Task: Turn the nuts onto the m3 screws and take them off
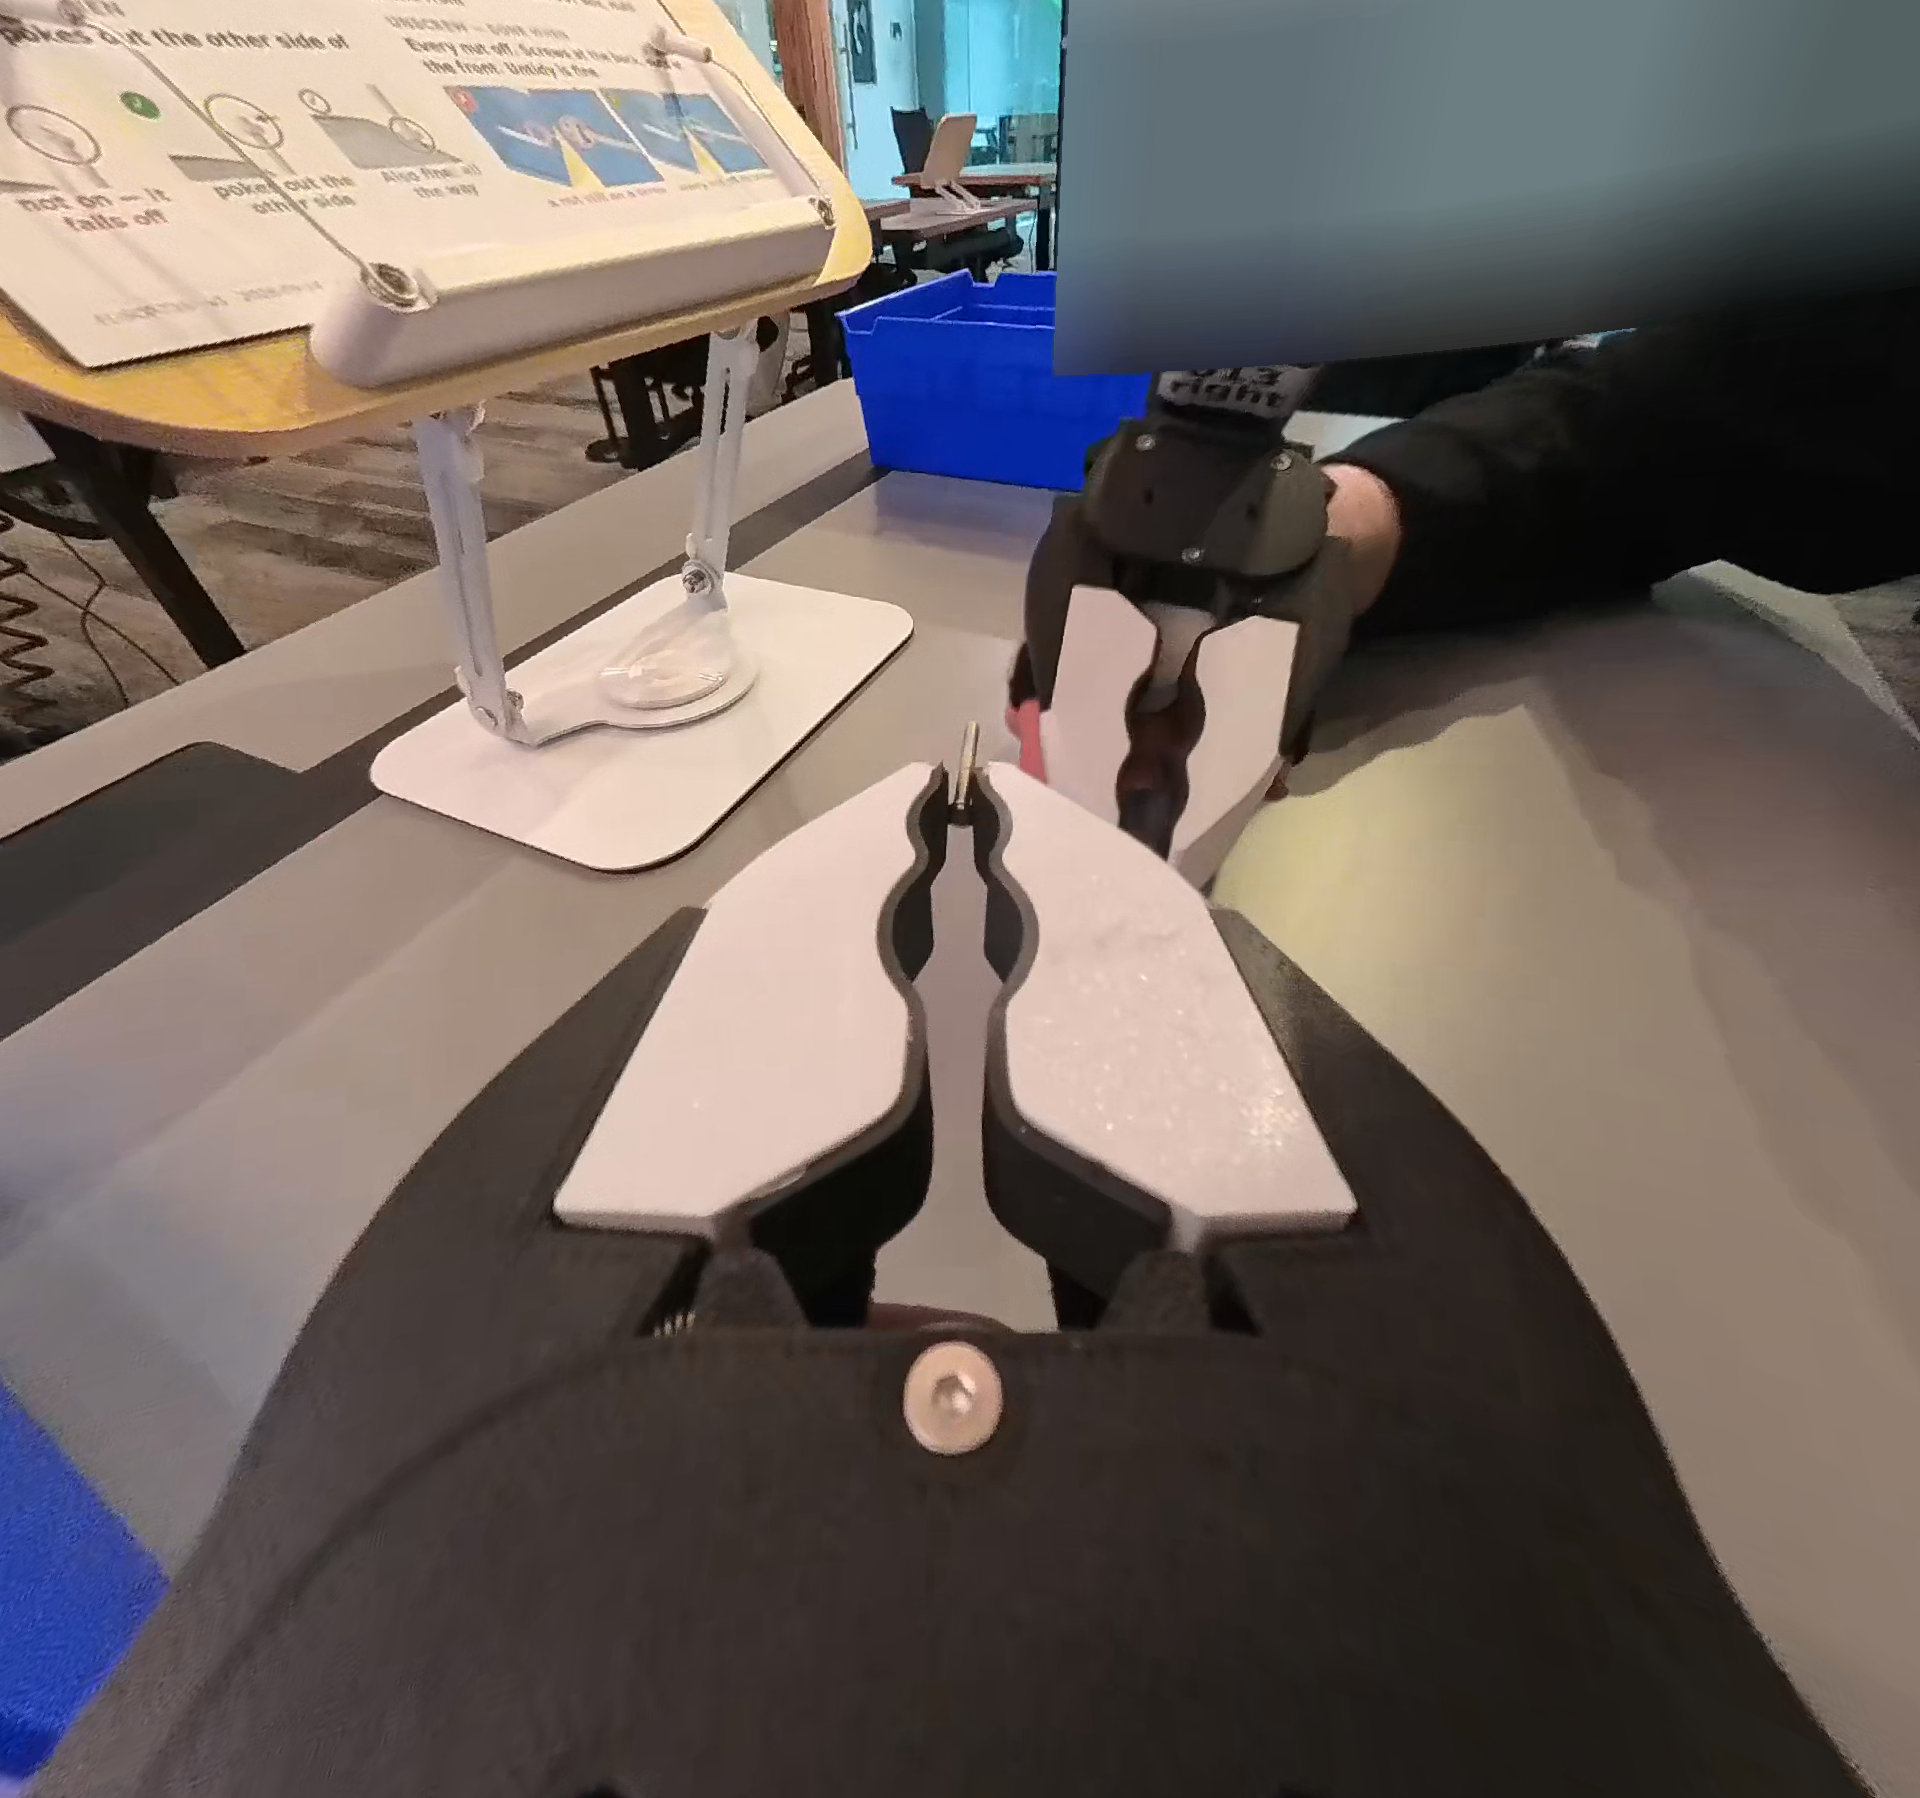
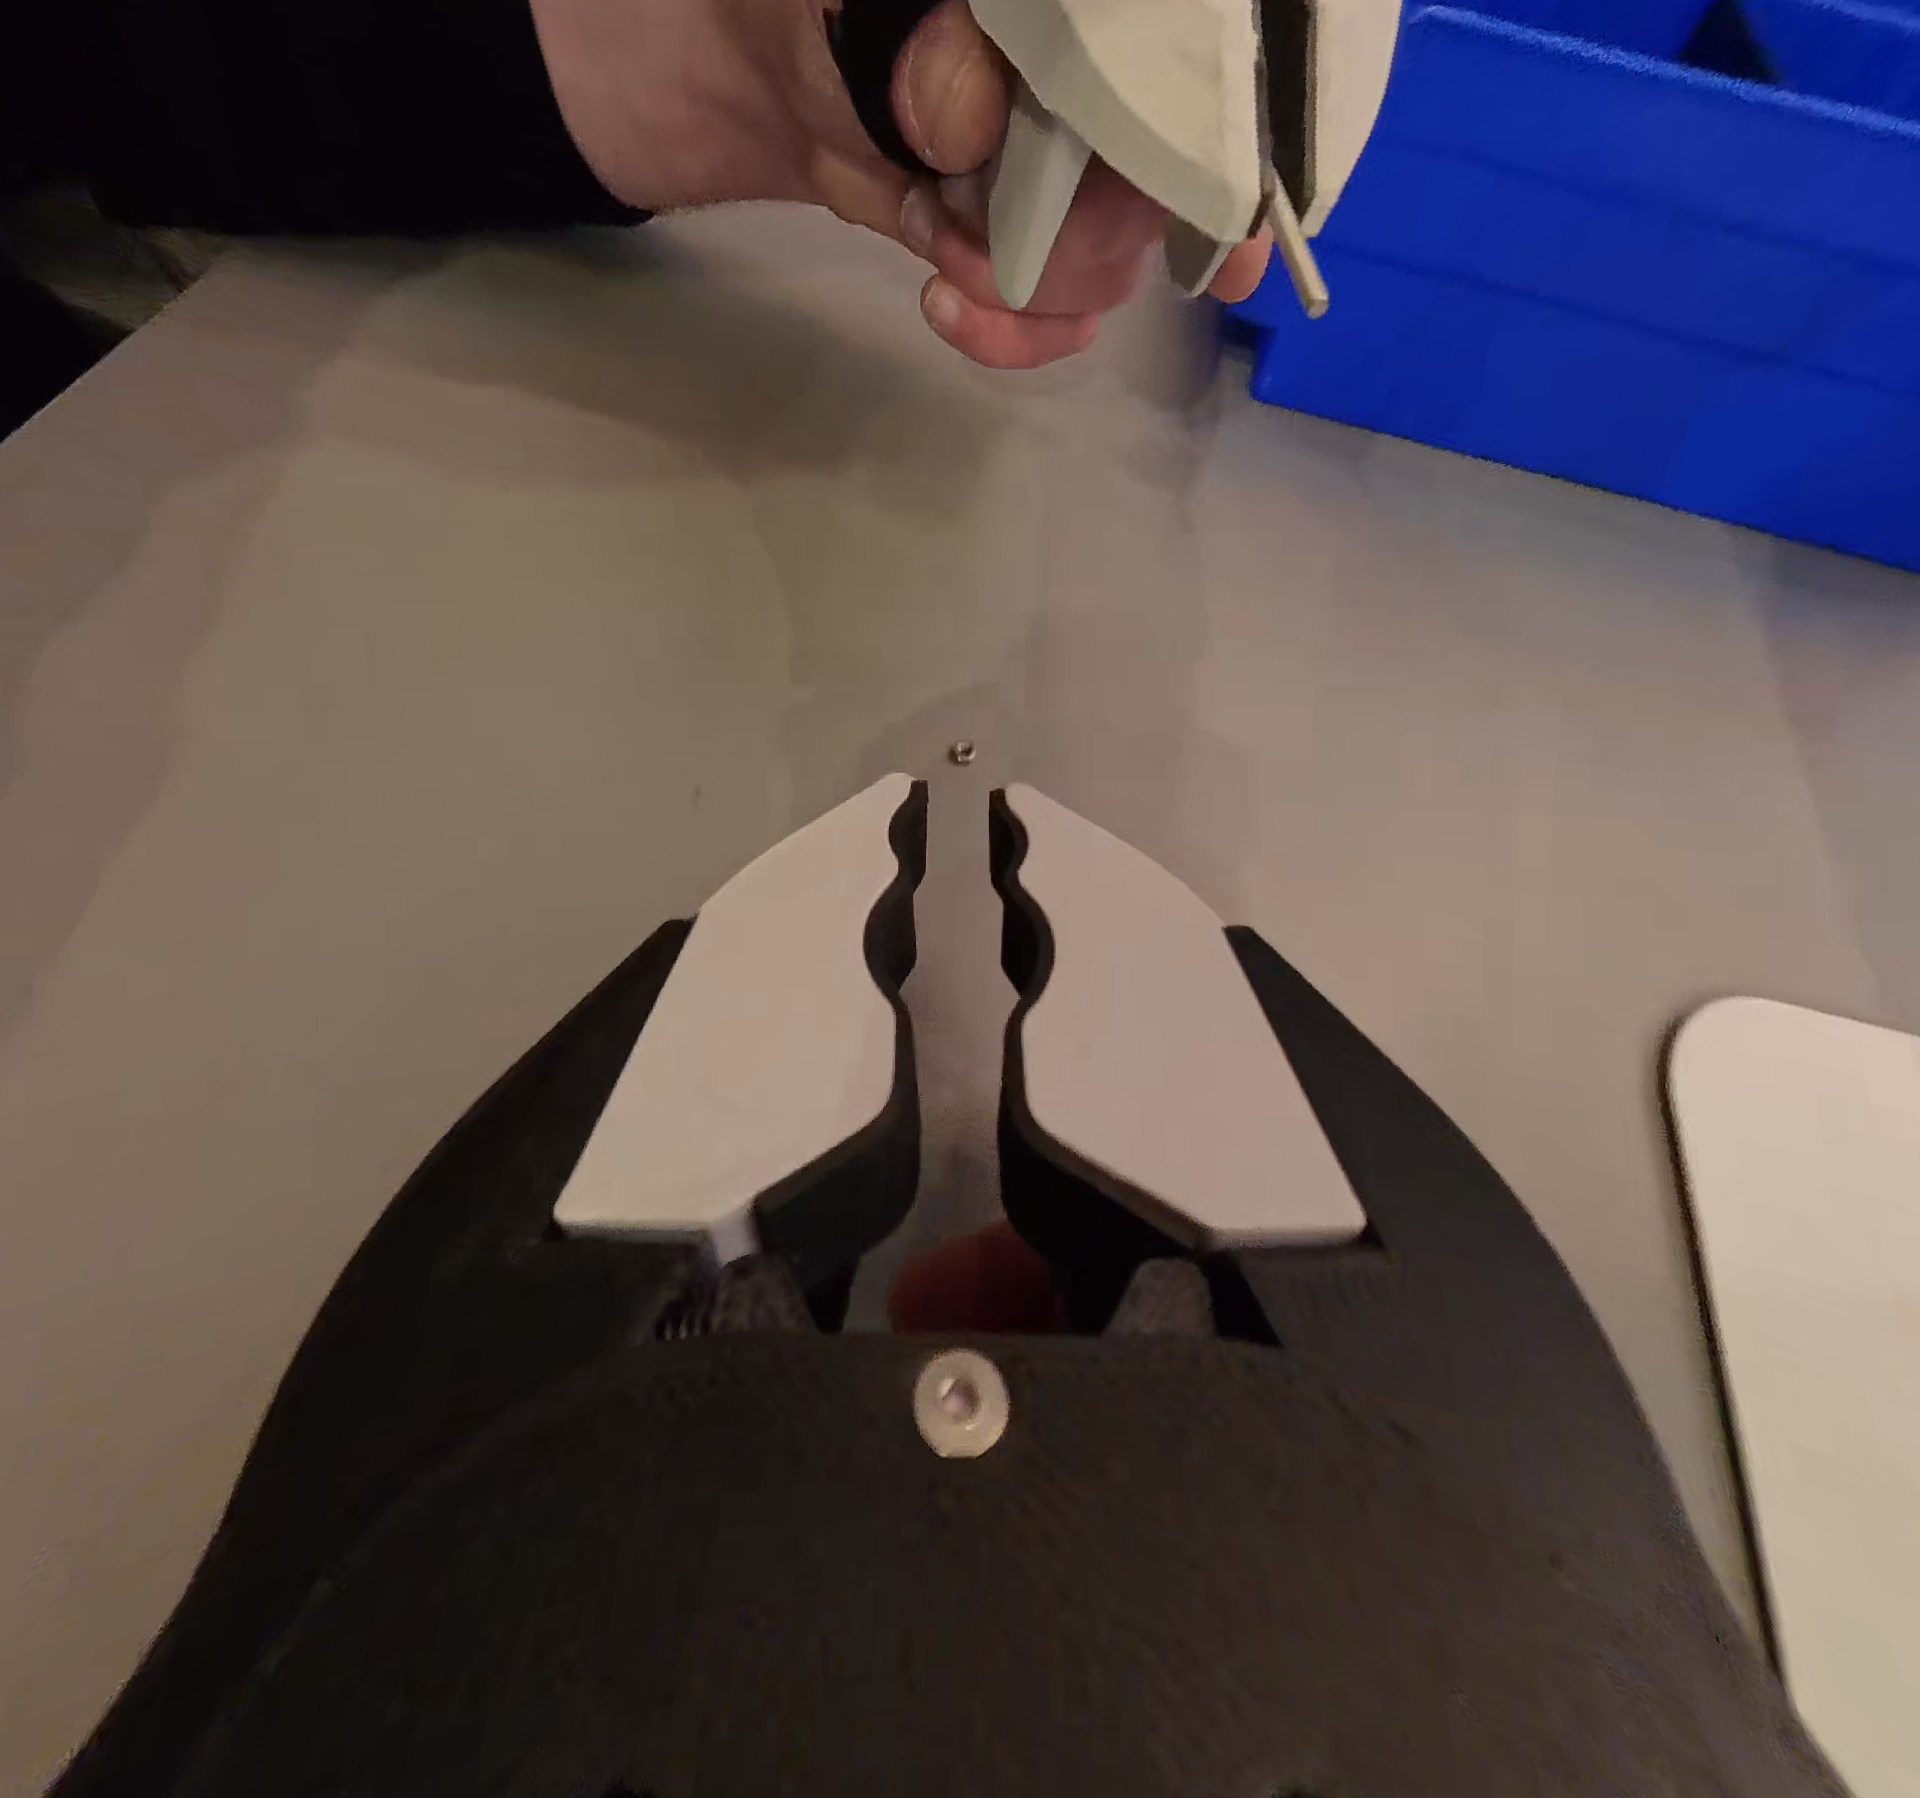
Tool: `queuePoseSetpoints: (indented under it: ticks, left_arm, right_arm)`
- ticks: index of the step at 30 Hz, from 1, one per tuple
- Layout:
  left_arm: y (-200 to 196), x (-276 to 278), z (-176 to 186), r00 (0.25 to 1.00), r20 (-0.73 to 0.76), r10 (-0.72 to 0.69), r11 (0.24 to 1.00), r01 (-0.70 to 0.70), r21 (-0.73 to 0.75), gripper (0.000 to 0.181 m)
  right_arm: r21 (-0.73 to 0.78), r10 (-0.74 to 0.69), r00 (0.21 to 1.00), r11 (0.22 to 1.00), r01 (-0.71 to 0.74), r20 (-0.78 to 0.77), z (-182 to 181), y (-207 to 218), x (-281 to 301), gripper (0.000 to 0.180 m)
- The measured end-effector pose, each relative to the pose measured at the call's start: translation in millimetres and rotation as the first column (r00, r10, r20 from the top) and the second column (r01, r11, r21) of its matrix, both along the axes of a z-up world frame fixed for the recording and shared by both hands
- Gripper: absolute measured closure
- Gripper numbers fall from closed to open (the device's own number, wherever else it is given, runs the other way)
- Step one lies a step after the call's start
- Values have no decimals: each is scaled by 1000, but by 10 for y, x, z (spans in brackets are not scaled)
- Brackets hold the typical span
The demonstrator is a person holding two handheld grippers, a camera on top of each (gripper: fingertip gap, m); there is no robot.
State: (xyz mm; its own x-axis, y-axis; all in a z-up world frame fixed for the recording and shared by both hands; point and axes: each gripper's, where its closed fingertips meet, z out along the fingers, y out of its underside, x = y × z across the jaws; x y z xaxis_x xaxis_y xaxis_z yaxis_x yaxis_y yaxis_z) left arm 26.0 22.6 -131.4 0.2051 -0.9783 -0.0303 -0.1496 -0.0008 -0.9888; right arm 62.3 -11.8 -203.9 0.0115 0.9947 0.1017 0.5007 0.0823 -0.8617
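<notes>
My left gripper (image 1: 961, 780) is shut on a thin silver M3 screw (image 1: 966, 763), whose shaft sticks out past the fingertips. The same gripper (image 2: 1270, 208) and screw (image 2: 1299, 252) show at the top of the right wrist view, held above the table by a hand. A tiny silver nut (image 2: 963, 752) lies on the grey table (image 2: 520, 605), just beyond the tips of my right gripper (image 2: 956, 788). The right gripper is open with a narrow gap and holds nothing. It also shows in the left wrist view (image 1: 1174, 839), tips down near the table.
A blue bin (image 2: 1621, 221) stands at the back of the table; it also shows in the left wrist view (image 1: 961, 377). A white stand with a flat base (image 1: 665, 709) carries an instruction board (image 1: 395, 117). Its base edge (image 2: 1808, 1281) lies right of my right gripper. The grippers' ends are close to 9 cm from one another.
</notes>
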Motion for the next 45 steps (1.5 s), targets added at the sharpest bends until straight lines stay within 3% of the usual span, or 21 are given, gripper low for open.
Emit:
queuePoseSetpoints:
  ticks: [1,7,17,28,45]
  left_arm:
    - [4,-24,-5,1000,-3,5,1000,-5,4,177]
    - [80,-104,-5,999,27,22,1000,-22,-9,177]
    - [154,-177,46,997,62,46,999,-44,-18,177]
    - [185,-199,57,995,82,53,998,-50,-34,177]
    - [203,-219,45,995,90,49,998,-44,-53,177]
  right_arm:
    - [-19,16,1000,1000,-16,19,-37,3,-50,168]
    - [21,84,981,996,-89,175,-248,61,-214,163]
    - [-9,139,950,990,-143,280,-394,48,-316,163]
    - [-62,218,930,976,-209,296,-411,41,-362,173]
    - [-76,396,869,917,-392,297,-411,-9,-346,171]
